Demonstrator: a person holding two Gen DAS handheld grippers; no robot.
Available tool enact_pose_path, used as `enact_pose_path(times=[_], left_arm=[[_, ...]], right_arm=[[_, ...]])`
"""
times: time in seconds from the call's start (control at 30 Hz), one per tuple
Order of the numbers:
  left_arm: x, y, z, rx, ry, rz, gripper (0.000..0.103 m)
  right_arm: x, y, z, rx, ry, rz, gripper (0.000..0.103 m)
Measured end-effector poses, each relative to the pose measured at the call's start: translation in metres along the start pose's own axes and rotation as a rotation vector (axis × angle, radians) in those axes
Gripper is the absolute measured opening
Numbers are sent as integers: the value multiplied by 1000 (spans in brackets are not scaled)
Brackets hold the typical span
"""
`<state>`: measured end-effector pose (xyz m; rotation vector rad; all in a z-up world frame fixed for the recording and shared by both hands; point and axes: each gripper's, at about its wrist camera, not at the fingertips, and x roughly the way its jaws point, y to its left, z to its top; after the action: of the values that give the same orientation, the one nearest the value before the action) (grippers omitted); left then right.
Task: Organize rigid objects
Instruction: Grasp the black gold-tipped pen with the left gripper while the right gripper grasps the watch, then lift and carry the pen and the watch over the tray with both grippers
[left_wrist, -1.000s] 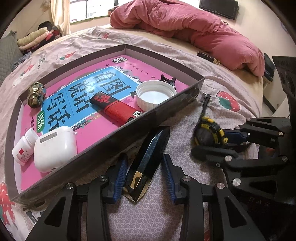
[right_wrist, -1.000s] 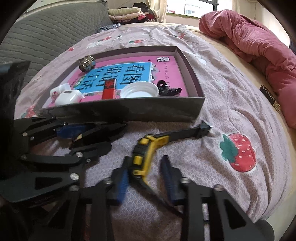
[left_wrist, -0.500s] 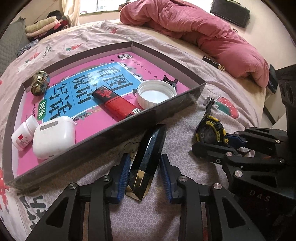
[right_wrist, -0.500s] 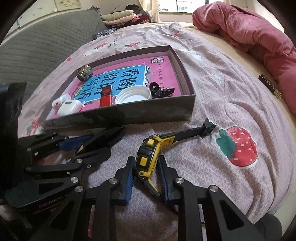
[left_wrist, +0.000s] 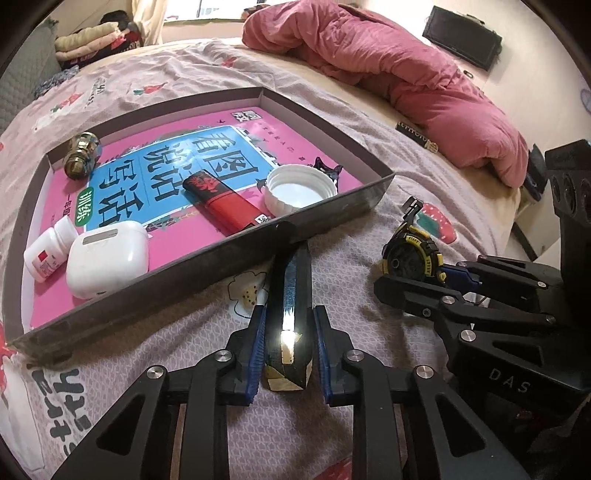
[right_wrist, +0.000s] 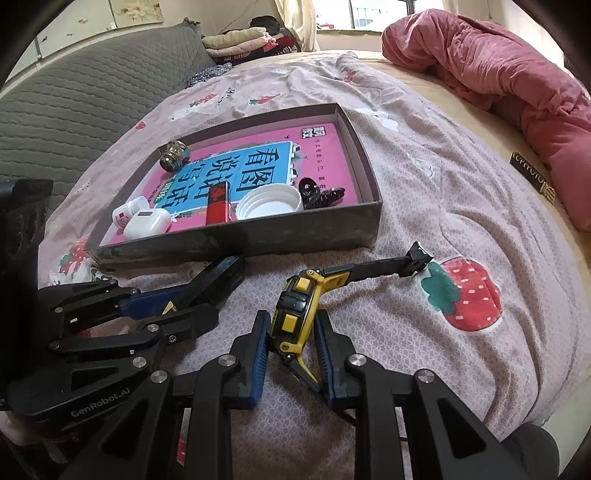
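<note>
Left gripper (left_wrist: 289, 345) jaws just closed on dark crystal (left_wrist: 290, 314); right gripper (right_wrist: 290, 354) jaws clamped on yellow watch (right_wrist: 295, 314)

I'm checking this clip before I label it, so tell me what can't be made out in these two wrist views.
- Black hair clip: in the left wrist view, mostly hidden behind the white lid.
- Watch face: in the right wrist view it is seen edge-on; the near strap runs under the right gripper.
- Small white bottle: label print too small to read.
- Dark faceted piece in the left gripper: glare hides its surface, so what it is stays unclear.
</note>
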<state>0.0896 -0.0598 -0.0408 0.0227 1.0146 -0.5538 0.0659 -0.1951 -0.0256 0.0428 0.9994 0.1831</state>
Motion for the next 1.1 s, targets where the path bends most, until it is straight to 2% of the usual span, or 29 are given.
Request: enact_pose_path(times=[0.2, 0.63, 0.9, 1.1], left_arm=[[-19, 9, -4, -51, -41, -16, 25], [-50, 9, -10, -78, -125, 11, 25], [-73, 15, -8, -111, -225, 27, 25], [-79, 26, -3, -143, -256, 50, 25]], right_arm=[[-6, 6, 0, -11, -16, 9, 24], [-40, 15, 4, -60, -115, 17, 24], [-51, 22, 11, -112, -164, 7, 24], [-56, 24, 21, -138, -198, 3, 24]])
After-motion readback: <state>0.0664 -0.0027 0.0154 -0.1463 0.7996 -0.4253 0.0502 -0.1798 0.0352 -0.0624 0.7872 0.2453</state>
